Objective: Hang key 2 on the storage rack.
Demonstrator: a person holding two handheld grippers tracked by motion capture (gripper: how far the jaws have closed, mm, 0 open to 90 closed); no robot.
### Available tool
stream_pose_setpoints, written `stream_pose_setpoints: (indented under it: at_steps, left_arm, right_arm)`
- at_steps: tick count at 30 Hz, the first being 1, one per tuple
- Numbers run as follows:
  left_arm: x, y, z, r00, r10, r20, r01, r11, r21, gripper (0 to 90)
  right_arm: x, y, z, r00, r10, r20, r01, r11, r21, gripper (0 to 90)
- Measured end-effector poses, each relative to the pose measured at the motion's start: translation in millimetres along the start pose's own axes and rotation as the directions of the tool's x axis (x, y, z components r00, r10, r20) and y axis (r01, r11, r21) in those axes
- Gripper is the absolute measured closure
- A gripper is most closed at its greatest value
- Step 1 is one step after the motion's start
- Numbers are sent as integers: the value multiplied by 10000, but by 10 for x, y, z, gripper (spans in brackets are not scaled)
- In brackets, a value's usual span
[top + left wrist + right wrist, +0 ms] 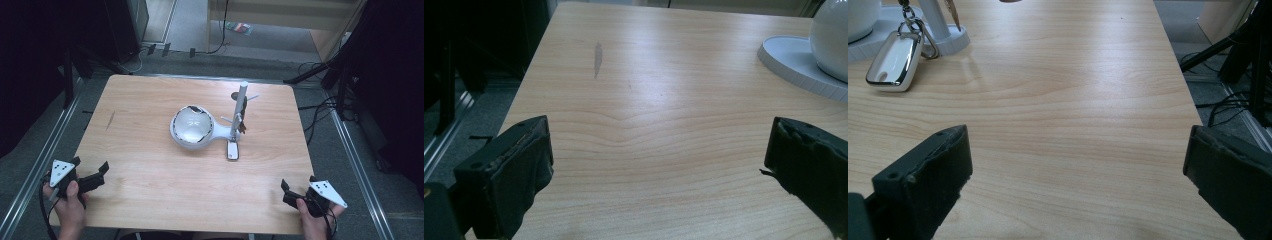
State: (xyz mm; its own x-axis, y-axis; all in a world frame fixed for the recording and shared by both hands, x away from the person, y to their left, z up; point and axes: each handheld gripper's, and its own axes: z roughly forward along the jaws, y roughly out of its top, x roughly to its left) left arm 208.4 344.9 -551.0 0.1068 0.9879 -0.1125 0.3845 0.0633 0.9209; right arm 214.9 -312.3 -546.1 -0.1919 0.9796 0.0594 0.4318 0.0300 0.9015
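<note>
White key fob (pixel 892 61) lies well beyond the open right gripper (pixel 1075 175).

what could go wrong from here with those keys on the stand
1. The key fob lies on the table while its ring is at the stand's post; pulling it sideways could tip or drag the white stand.
2. Both the left gripper and the right gripper are open and far off at the near edge, so a long reach might knock the thin pegs on the post.
</note>
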Motion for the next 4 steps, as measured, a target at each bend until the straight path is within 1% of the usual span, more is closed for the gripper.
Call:
stream_pose_setpoints:
  at_steps: [4]
  left_arm:
    - [2, 3, 6, 10000, -55, -70, 55, 10000, -4, 0]
  right_arm:
    - [-13, 0, -5, 9999, 124, -115, -125, 9999, -70, 0]
